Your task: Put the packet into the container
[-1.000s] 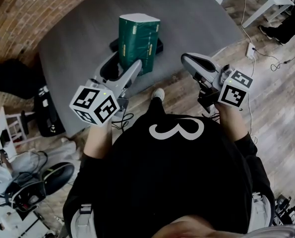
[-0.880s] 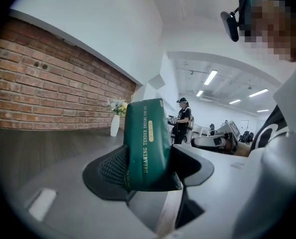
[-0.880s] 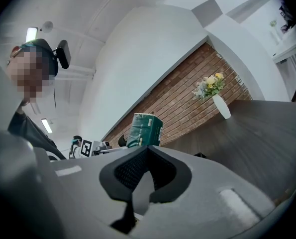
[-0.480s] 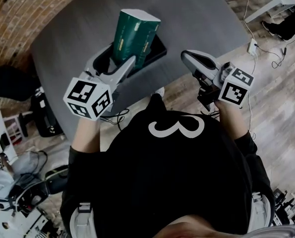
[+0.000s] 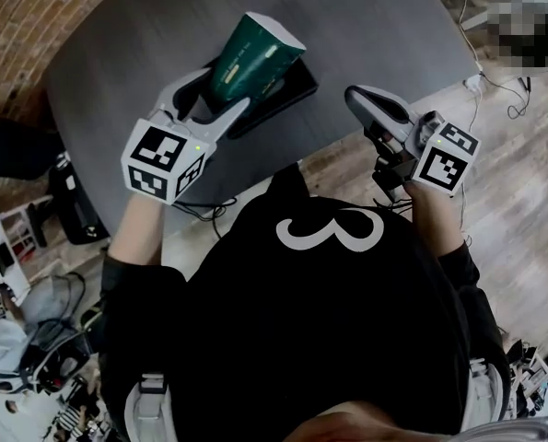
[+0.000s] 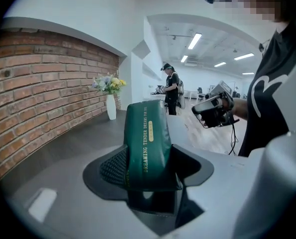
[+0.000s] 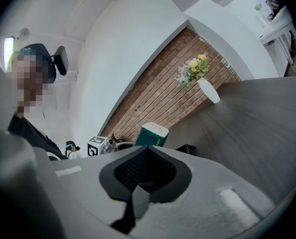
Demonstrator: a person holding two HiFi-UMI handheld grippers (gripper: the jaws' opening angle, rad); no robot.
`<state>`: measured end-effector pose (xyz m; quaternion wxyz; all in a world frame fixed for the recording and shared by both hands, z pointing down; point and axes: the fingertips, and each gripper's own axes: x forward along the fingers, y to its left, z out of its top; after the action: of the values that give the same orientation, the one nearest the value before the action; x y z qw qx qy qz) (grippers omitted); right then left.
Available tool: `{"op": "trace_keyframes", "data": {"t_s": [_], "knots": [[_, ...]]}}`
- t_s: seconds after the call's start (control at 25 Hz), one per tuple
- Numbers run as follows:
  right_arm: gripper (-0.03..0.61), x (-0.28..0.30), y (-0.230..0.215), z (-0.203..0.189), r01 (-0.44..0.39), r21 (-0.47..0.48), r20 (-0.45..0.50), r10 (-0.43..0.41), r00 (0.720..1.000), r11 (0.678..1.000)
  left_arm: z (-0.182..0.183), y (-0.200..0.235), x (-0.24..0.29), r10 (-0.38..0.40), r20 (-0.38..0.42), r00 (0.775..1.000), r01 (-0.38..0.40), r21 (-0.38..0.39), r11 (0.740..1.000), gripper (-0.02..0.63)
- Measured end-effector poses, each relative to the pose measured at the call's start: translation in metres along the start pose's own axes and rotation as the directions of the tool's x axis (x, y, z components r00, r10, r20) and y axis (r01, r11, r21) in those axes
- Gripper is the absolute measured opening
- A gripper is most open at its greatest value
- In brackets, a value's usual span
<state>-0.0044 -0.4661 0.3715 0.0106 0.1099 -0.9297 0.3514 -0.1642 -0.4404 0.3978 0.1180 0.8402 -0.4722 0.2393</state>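
Observation:
A dark green packet [image 5: 253, 52] with a white end leans to the upper right, over the black container [image 5: 290, 88] on the grey table [image 5: 117, 44]. My left gripper [image 5: 216, 88] is shut on the packet's lower part, one finger on each side. In the left gripper view the packet [image 6: 147, 142] fills the space between the jaws, gold print facing me. Its lower end is hidden. My right gripper [image 5: 364, 104] is shut and empty, off the table's near right edge. It also shows in the left gripper view [image 6: 213, 111]. From the right gripper [image 7: 140, 176] view, the packet [image 7: 152, 133] shows far off.
A white vase of flowers [image 6: 110, 103] stands at the table's far end by the brick wall. A person [image 6: 171, 91] stands in the distance. Bags and cables lie on the floor at the left [image 5: 34, 339]; wooden floor lies to the right.
The left gripper has tipped the packet from upright to leaning toward the upper right over the container. The right gripper has barely moved.

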Motion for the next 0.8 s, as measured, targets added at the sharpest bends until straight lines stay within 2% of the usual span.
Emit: {"op": "trace_keyframes", "data": {"t_s": [0.24,0.52,0.8], "knots": [[0.000,0.005,-0.012,-0.003,0.017,0.019,-0.013,-0.017,1.000,1.000,-0.023,0.003,0.019,-0.023,-0.092,0.995,0.031,0.092,0.995,0.298],[0.000,0.008,-0.021,-0.009,0.019,0.043,-0.025,-0.018,1.000,0.999,-0.044,-0.007,0.035,-0.069,-0.177,0.982,0.103,0.193,0.976,0.298],[0.000,0.002,-0.032,-0.020,0.027,0.060,-0.030,-0.025,0.999,0.998,-0.064,-0.018,0.054,-0.087,-0.252,0.964,0.151,0.245,0.958,0.301]]}}
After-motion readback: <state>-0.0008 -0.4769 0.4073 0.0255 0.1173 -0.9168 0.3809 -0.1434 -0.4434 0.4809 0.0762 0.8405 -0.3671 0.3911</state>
